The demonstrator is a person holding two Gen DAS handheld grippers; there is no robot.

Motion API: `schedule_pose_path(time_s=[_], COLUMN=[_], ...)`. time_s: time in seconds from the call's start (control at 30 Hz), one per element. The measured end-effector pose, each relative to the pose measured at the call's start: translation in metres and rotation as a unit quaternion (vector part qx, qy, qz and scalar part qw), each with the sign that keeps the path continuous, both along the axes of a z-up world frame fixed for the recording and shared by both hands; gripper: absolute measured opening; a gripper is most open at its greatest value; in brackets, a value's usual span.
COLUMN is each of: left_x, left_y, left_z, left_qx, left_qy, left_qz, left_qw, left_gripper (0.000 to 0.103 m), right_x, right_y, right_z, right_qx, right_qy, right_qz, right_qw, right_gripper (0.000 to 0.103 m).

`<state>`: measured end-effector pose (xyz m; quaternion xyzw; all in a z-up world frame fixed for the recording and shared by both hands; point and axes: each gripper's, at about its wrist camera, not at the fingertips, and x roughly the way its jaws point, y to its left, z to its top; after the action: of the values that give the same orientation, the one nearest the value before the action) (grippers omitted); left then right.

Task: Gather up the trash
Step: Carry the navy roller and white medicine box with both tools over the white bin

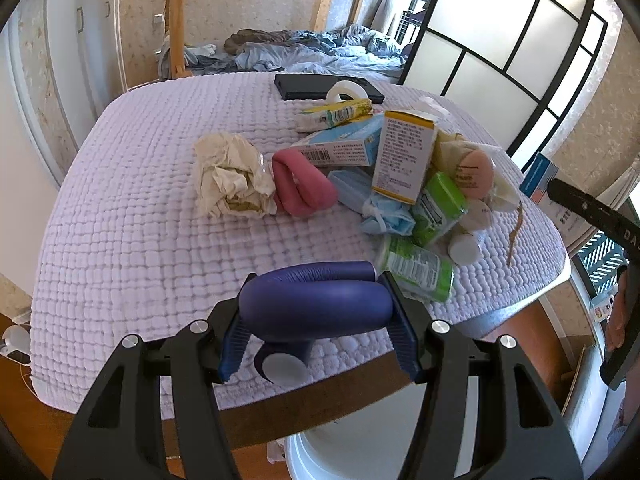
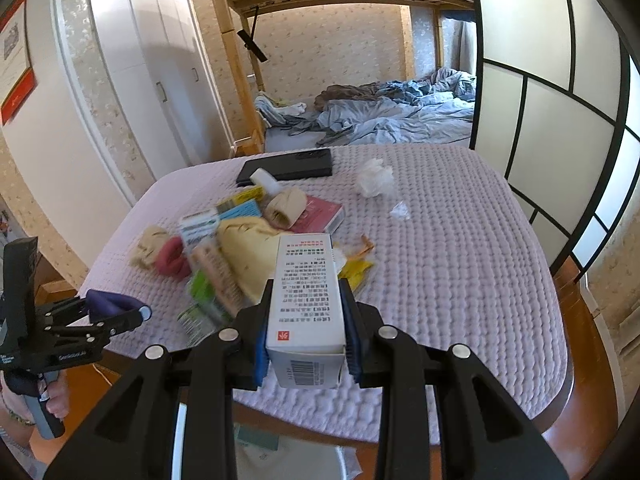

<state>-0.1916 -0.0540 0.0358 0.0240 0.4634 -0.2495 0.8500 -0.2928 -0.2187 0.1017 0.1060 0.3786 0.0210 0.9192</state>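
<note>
Both grippers are loaded at the near table edge. Left gripper [image 1: 316, 320] has its jaws partly apart, clamped on a folded purple tube [image 1: 316, 304] lying crosswise between the pads. Right gripper [image 2: 306, 336] is closed tight on a white carton [image 2: 306, 300], held upright, barcode end towards the camera.

Risks as I read them:
- The purple tube is soft and rounded, pinched only at its ends, so it could squirm out if the hand tilts.
- The carton is gripped low with most of it standing proud; a knock on the pile at 11 o'clock could lever it loose.
- A white bin [image 1: 320, 456] shows only as a rim below the table edge at 6 o'clock. Letting go early lands trash on the floor or the quilted cover [image 1: 132, 240].

Remaining trash sits mid-table, 12 to 2 o'clock from the left gripper: crumpled paper [image 1: 230, 180], pink roll [image 1: 302, 188], green packs [image 1: 420, 272], yellow-edged box [image 1: 404, 156], blue mask [image 1: 386, 216]. They're stacked loose and touching, so pulling one may drag others off the edge.

Black phone [image 1: 328, 87] at 12 o'clock, far side, touches the tape roll [image 1: 346, 90]. Probably not trash, easy to grab by mistake.
</note>
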Motion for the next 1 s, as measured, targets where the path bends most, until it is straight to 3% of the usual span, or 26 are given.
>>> schedule_pose_path(time_s=[1.0], left_x=[-0.048], left_y=[0.001], left_z=[-0.004], left_qx=[0.010], left_qy=[0.024], left_qz=[-0.030], left_qw=[0.9992], left_gripper=[0.061], right_x=[-0.071], right_y=[0.050], right_z=[-0.030], right_qx=[0.046], right_qy=[0.063], right_qz=[0.065], right_qw=[0.995], right_gripper=[0.030])
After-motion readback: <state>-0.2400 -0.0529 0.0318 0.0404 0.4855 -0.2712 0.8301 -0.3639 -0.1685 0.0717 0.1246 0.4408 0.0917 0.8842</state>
